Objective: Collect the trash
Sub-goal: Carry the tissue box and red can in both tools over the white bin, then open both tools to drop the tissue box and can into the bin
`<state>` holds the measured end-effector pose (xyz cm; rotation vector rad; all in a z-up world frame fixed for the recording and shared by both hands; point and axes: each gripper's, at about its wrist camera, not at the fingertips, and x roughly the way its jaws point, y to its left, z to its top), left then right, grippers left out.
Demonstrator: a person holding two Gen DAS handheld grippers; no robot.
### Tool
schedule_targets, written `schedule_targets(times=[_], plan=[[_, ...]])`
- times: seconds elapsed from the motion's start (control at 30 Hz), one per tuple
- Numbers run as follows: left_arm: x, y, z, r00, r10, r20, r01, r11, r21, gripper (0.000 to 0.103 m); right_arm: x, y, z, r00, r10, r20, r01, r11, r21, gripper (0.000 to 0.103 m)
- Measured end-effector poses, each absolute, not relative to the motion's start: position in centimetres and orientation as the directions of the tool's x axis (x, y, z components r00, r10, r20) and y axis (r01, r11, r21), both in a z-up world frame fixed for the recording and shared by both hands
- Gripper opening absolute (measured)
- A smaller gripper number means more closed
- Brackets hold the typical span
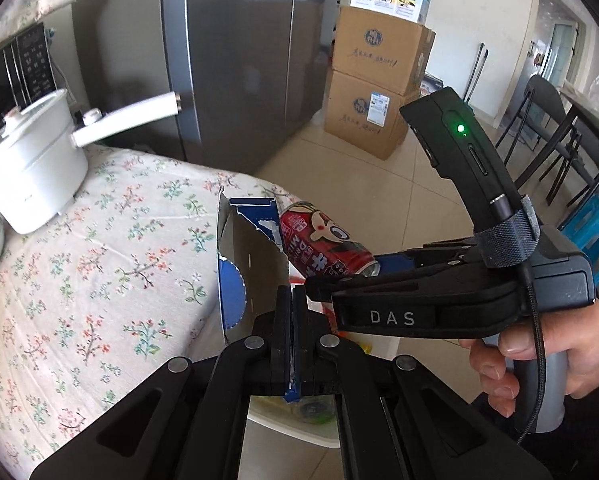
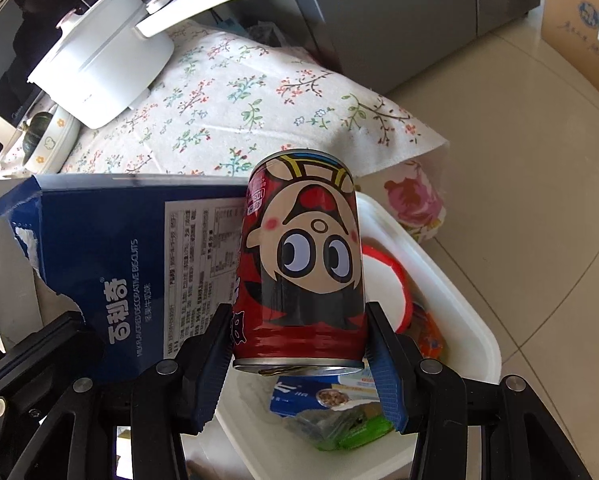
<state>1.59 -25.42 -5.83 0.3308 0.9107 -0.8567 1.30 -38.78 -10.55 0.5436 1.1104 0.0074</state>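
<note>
My left gripper [image 1: 292, 300] is shut on a flap of a torn blue biscuit box [image 1: 247, 264], which hangs over the table edge. The same blue box [image 2: 99, 248] fills the left of the right wrist view. My right gripper [image 2: 299, 316] is shut on a red drink can [image 2: 303, 256] with a cartoon face, held upside down above a white bin [image 2: 451, 280]. Seen from the left wrist, the red can [image 1: 323, 246] sits just beyond the box, with the right gripper [image 1: 341, 278] reaching in from the right. The bin holds wrappers and a red-rimmed lid [image 2: 383, 284].
A floral tablecloth [image 1: 99, 248] covers the table on the left, with a white long-handled pot [image 1: 35, 160] and a bowl [image 2: 51, 140] on it. A grey fridge [image 1: 239, 60], stacked cardboard boxes [image 1: 375, 80], chairs [image 1: 551, 128] and a blue stool [image 1: 591, 228] stand around the tiled floor.
</note>
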Motion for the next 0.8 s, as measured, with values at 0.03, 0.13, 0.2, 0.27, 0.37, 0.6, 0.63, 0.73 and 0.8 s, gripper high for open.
schedule_targets(times=[0.03, 0.13, 0.2, 0.27, 0.37, 0.6, 0.63, 0.73, 0.8], plan=[[1.7, -25.6, -6.5, 0.291, -0.504, -0.813, 0.767, 0.631, -0.117, 0.0, 1.3, -38.8, -10.8, 0.45, 0.271, -0.851, 0.263, 0.871, 0.416, 0.055], [2.4, -25.9, -8.5, 0.211, -0.491, -0.845, 0.758, 0.628, -0.176, 0.0, 1.6, -38.8, -11.3, 0.429, 0.265, -0.863, 0.268, 0.875, 0.402, 0.055], [2.7, -26.2, -9.9, 0.178, -0.49, -0.853, 0.752, 0.627, -0.203, 0.0, 1.6, -38.9, -11.6, 0.421, 0.264, -0.868, 0.272, 0.876, 0.398, 0.055], [3.2, -26.4, -11.2, 0.144, -0.509, -0.848, 0.74, 0.625, -0.25, 0.0, 1.7, -38.8, -11.9, 0.415, 0.266, -0.87, 0.271, 0.876, 0.398, 0.055], [4.3, -26.6, -14.0, 0.114, -0.553, -0.825, 0.71, 0.627, -0.322, 0.002, 1.8, -38.7, -11.8, 0.416, 0.267, -0.869, 0.267, 0.878, 0.398, 0.055], [5.4, -26.9, -18.1, 0.13, -0.39, -0.912, 0.66, 0.72, -0.214, 0.009, 2.1, -38.8, -12.3, 0.409, 0.262, -0.874, 0.277, 0.877, 0.393, 0.055], [5.8, -26.5, -17.4, 0.138, -0.398, -0.907, 0.646, 0.73, -0.223, 0.011, 2.1, -38.9, -12.4, 0.407, 0.262, -0.875, 0.279, 0.876, 0.393, 0.055], [6.3, -25.3, -14.6, 0.19, -0.441, -0.877, 0.624, 0.744, -0.239, 0.026, 2.3, -38.9, -12.4, 0.408, 0.264, -0.874, 0.28, 0.875, 0.395, 0.055], [6.4, -24.6, -12.9, 0.221, -0.466, -0.857, 0.623, 0.744, -0.243, 0.039, 2.4, -38.8, -12.3, 0.408, 0.266, -0.873, 0.276, 0.876, 0.396, 0.056]])
